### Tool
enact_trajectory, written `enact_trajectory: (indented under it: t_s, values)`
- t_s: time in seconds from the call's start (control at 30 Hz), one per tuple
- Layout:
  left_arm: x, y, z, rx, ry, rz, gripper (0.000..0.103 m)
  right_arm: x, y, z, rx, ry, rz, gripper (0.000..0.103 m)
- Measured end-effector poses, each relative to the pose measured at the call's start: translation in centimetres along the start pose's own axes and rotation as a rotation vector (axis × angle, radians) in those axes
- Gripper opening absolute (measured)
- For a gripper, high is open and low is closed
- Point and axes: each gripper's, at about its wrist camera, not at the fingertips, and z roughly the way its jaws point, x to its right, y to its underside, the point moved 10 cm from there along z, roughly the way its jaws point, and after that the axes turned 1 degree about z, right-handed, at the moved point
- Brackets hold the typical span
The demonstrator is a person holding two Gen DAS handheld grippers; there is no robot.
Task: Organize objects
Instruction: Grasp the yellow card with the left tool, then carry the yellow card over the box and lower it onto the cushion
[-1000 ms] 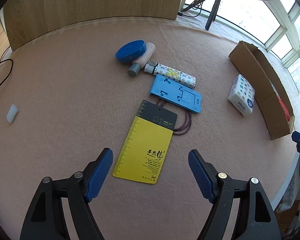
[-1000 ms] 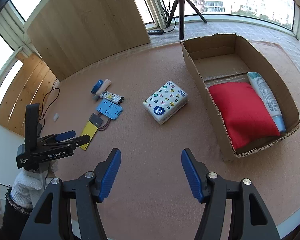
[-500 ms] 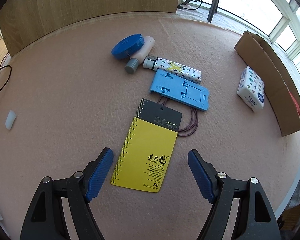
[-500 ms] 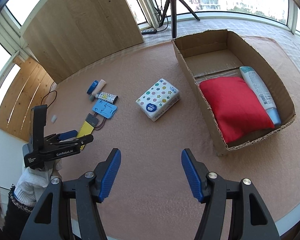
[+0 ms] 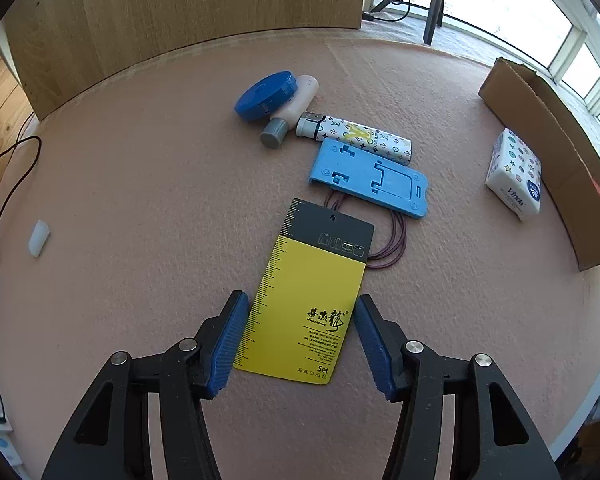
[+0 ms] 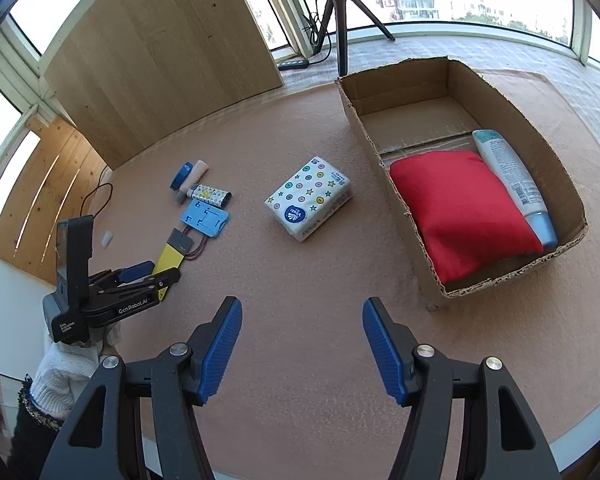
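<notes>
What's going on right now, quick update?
Left gripper open, straddling yellow card. Right gripper open, empty. Cardboard box holds red pouch, tube. Nothing blocking.

"Set" on the flat yellow-and-black card (image 5: 312, 300), "Vinda" on the white patterned tissue pack (image 5: 514, 178), "GenRobot.AI" on the black left gripper (image 6: 146, 276)

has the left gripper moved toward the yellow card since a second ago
Yes. The left gripper has advanced over the yellow card, its fingers now flanking it and narrower.

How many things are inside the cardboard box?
2 showing: a red pillow in the box's near end, and a tube lying along its right side. Something small under the pillow could be hidden.
</notes>
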Motion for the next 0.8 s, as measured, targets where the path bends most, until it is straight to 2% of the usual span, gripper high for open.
enact_trajectory:
  t_s: [0.27, 0.4, 0.57, 0.8]
  values:
    - [1.8, 1.1, -0.9, -0.002, 0.031, -0.039, 0.058, 1.4, -0.3, -0.6, 0.013, 0.011, 0.007, 0.059]
    - [3.4, 0.7, -2.0, 0.025, 0.049, -0.035, 0.058, 2.7, -0.4, -1.0, 0.024, 0.029, 0.022, 0.059]
    - [6.5, -0.8, -3.9, 0.060, 0.084, -0.004, 0.058, 4.4, -0.5, -1.6, 0.036, 0.050, 0.034, 0.059]
    - [12.7, -5.6, -5.4, 0.114, 0.157, 0.057, 0.058, 6.5, -0.5, -2.5, 0.055, 0.090, 0.031, 0.059]
